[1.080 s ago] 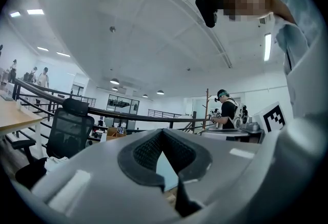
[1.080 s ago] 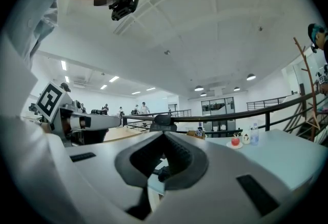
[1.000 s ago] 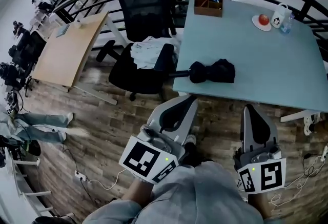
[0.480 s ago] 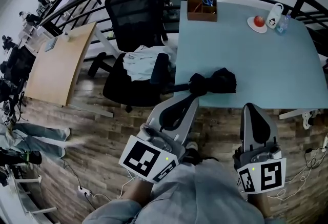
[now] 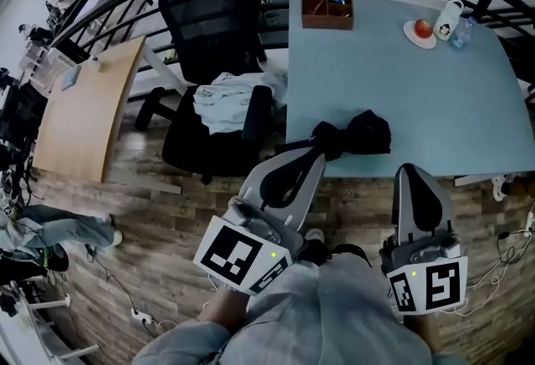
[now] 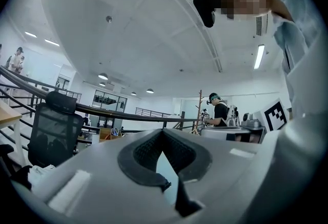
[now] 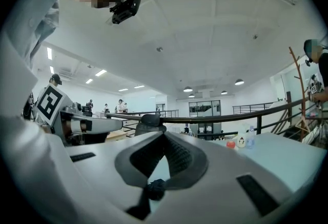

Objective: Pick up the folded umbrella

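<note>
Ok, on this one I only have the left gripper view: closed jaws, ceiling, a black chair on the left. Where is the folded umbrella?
Observer: In the head view the umbrella lies on the pale blue table, near its front left corner.
Reviewer: Does either gripper hold it?
Observer: No. The left gripper and the right gripper are both on the near side of it, holding nothing.
Reviewer: Is the right one open?
Observer: No, the right gripper view shows its jaws together.
</note>
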